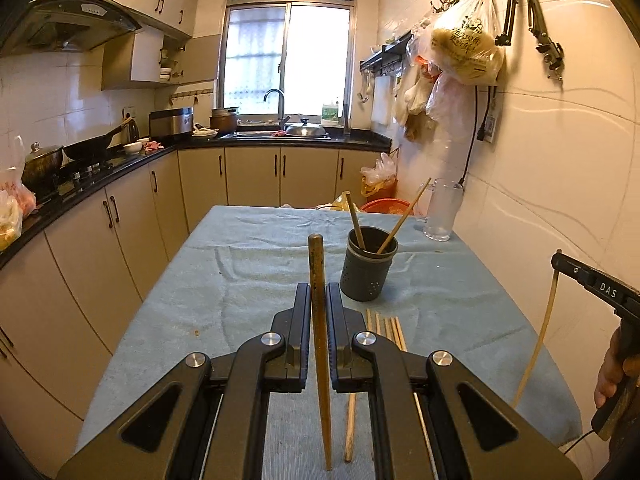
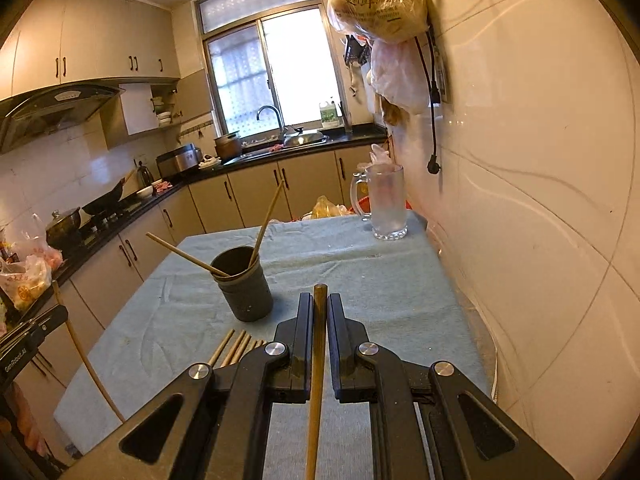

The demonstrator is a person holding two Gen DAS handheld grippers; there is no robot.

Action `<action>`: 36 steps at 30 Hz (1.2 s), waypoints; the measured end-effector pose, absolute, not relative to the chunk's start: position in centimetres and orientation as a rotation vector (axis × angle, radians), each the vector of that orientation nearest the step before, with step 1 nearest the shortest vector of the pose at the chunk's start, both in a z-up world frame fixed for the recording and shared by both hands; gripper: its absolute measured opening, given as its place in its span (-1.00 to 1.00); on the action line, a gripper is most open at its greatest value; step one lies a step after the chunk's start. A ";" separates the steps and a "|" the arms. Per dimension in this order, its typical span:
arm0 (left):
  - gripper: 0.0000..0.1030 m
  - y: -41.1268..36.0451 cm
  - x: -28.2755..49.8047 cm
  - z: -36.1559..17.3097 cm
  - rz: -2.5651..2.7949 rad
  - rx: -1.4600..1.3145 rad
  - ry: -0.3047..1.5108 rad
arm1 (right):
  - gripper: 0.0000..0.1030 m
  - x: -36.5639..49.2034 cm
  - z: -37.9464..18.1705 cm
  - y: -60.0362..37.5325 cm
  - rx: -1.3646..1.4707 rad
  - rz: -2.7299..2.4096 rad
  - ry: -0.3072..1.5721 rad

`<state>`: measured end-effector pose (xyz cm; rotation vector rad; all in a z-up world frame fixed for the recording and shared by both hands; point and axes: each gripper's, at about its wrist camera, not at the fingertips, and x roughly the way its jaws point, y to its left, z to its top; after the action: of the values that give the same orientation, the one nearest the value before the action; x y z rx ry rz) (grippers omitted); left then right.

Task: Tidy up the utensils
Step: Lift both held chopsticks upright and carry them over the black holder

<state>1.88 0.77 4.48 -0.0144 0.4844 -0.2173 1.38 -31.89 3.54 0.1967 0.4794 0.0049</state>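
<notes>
My left gripper (image 1: 319,292) is shut on a wooden chopstick (image 1: 320,320) that stands nearly upright between its pads, lifted above the table. My right gripper (image 2: 320,302) is shut on another chopstick (image 2: 319,344), also held upright; in the left wrist view that gripper (image 1: 558,258) shows at the right edge with its chopstick (image 1: 538,340) hanging down. A dark grey holder cup (image 1: 369,266) (image 2: 244,286) stands on the blue cloth with two chopsticks leaning in it. Several loose chopsticks (image 1: 386,330) (image 2: 236,346) lie on the cloth in front of the cup.
A blue cloth covers the table (image 1: 240,272) (image 2: 380,288). A frosted glass mug (image 1: 442,210) (image 2: 386,202) stands at the far right corner by the tiled wall. Kitchen counters run along the left and back. Plastic bags (image 1: 466,50) hang on the wall above.
</notes>
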 end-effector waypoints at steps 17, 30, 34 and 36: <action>-0.87 1.2 2.5 6.9 -0.290 -0.093 0.458 | -0.86 1.8 4.6 -30.2 0.168 0.049 0.451; -0.87 -1.4 7.3 10.4 -0.315 -0.083 0.412 | -0.86 6.3 6.8 -30.4 0.220 0.073 0.428; -0.87 -3.2 10.2 11.9 -0.315 -0.059 0.382 | -0.86 8.2 8.3 -29.9 0.225 0.082 0.398; -0.87 -4.0 11.6 12.5 -0.316 -0.050 0.367 | -0.86 9.2 9.1 -29.6 0.224 0.088 0.389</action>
<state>11.63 -3.96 12.51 -0.0502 0.3674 -0.3155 9.19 -29.57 9.07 0.2237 0.3885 0.0883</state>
